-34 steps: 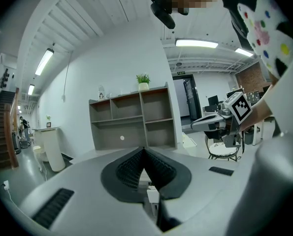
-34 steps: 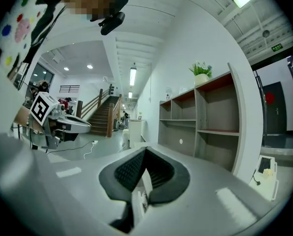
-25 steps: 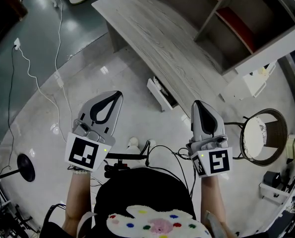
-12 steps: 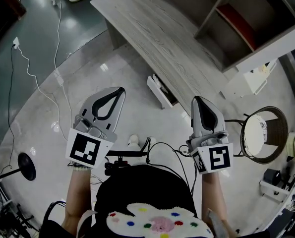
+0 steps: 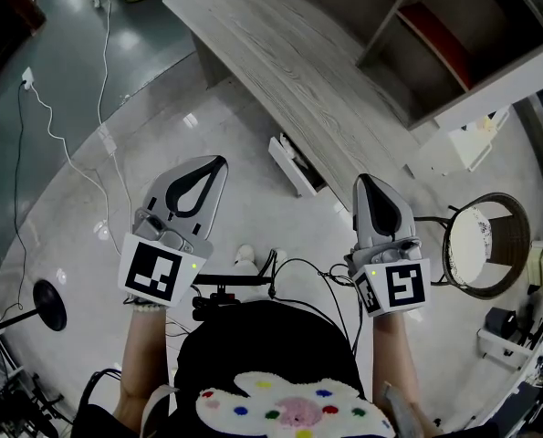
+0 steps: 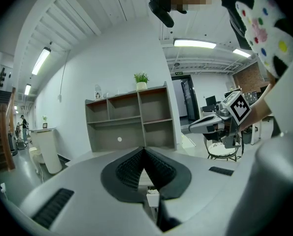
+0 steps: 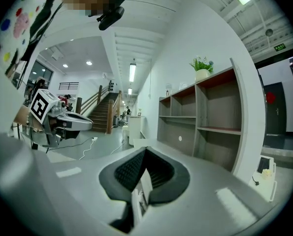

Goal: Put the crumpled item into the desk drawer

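Observation:
My left gripper (image 5: pixel 218 161) is held level in front of me, jaws shut with nothing between them; the left gripper view shows its ribbed pads (image 6: pixel 132 167) pressed together. Beside it, my right gripper (image 5: pixel 362 179) is likewise shut and empty, pads (image 7: pixel 129 170) touching. Ahead stands the grey wood-grain desk (image 5: pixel 280 53), with a white-fronted drawer (image 5: pixel 292 165) pulled open under its near edge, between the two grippers. A small white thing (image 5: pixel 244 261) lies on the floor by my feet; what it is cannot be told. No crumpled item is clearly visible.
An open shelf unit (image 5: pixel 435 35) stands behind the desk at the right. A round stool (image 5: pixel 479 249) is at the right of my right gripper. A white cable (image 5: pixel 79 167) runs over the floor at the left, near a black round stand base (image 5: pixel 48 307).

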Demonstrator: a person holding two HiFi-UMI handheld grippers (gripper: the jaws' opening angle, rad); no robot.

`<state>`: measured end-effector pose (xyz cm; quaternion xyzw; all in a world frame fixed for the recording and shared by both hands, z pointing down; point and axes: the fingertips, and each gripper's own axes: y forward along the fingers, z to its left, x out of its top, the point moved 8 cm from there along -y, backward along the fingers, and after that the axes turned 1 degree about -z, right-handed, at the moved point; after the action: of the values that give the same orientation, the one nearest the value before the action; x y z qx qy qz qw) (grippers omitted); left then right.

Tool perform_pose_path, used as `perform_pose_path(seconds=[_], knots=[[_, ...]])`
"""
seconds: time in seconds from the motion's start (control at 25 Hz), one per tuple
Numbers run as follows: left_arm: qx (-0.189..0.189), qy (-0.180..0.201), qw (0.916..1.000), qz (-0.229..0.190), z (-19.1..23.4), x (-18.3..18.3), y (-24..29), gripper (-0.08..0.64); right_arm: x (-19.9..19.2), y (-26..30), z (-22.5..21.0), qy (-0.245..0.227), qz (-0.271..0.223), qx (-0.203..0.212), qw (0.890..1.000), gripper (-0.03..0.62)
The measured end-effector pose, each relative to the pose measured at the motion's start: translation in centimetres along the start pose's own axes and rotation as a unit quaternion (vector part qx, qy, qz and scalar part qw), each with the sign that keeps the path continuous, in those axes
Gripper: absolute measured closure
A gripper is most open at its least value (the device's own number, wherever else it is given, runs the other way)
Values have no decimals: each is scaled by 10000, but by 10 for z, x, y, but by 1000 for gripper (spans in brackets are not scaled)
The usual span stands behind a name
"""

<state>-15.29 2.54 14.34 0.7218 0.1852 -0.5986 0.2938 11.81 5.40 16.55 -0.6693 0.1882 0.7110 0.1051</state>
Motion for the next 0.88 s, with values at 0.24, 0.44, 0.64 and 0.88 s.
perform_pose_path(seconds=[0.24, 0.44, 0.64, 0.88], knots=[[37, -41, 10000, 26, 0, -2, 3, 552, -4, 2, -3, 16, 101, -11, 9999, 584], [39, -73, 10000, 39, 1, -4, 4, 554, -1, 3, -1, 46, 65, -44, 10000, 584], [-3, -17, 10000, 48, 2, -5, 9, 554, -3, 5, -5, -9, 115, -26, 9999, 584], [5, -38, 10000, 50, 2, -5, 10, 554, -4, 5, -5, -13, 138, -24, 9999, 584]])
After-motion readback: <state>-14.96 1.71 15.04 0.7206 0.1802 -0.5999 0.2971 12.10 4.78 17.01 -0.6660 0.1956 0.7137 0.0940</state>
